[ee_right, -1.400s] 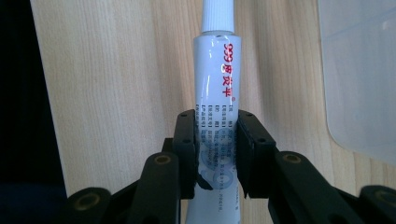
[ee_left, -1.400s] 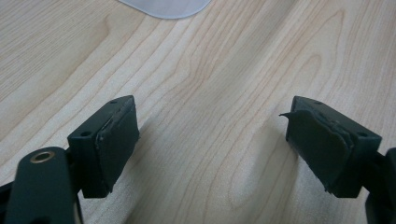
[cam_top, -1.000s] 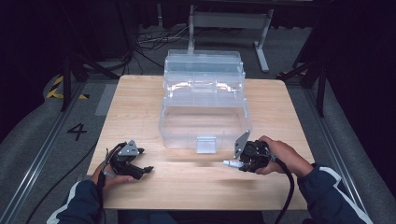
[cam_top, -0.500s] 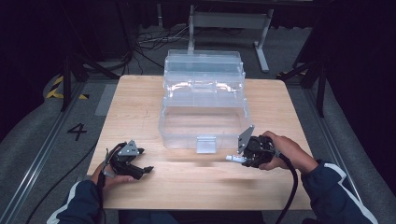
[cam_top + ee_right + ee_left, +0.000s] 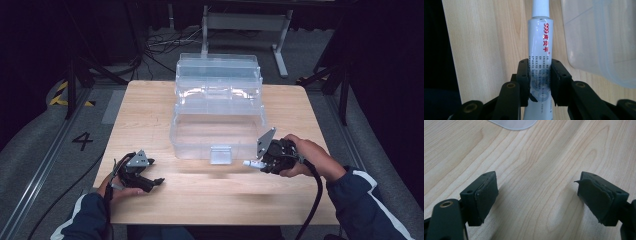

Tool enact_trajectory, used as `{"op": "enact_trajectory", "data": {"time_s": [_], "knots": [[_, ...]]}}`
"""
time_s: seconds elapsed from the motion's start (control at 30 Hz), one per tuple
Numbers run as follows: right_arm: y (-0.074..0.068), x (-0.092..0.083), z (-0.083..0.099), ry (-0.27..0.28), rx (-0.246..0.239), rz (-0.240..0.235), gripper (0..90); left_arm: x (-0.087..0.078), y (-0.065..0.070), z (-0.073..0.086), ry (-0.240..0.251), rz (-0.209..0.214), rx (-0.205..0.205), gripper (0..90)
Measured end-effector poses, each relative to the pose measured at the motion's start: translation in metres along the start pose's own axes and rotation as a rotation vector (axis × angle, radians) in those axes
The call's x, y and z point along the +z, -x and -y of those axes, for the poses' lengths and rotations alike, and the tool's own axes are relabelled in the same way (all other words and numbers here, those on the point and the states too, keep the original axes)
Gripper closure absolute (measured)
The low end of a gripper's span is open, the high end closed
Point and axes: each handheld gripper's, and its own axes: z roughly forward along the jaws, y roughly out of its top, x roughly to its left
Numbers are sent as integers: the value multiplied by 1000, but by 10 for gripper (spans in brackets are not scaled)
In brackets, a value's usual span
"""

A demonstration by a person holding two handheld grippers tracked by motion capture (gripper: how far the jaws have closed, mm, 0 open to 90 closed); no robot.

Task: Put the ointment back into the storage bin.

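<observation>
A clear plastic tiered box [image 5: 217,117] stands open in the middle of the wooden table [image 5: 150,110]; its corner shows in the right gripper view [image 5: 599,37]. My right gripper [image 5: 257,164] hovers just off the box's front right corner, shut on a white tube [image 5: 539,50] with red lettering, whose ribbed cap points away. In the high view the tube's [image 5: 251,163] cap sticks out to the left of the jaws. My left gripper [image 5: 152,182] rests low on the table at the front left, open, with bare wood between its pads [image 5: 487,192].
A grey latch [image 5: 220,155] sits on the box's front wall. Black stands and cables lie on the floor beyond the table. A pale rounded edge [image 5: 512,123] shows at the top of the left gripper view.
My right gripper has risen a little with the tube and drifted slightly right. The left gripper has stayed where it was.
</observation>
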Motion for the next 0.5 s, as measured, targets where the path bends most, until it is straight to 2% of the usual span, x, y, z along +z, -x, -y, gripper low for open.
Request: {"op": "enact_trajectory", "data": {"time_s": [0.33,0.5], "knots": [[7,-16,-3,16,-6,26,721,0,0,0,0,0,0,169],[16,-27,-10,20,-15,43,721,0,0,0,0,2,1,169]]}}
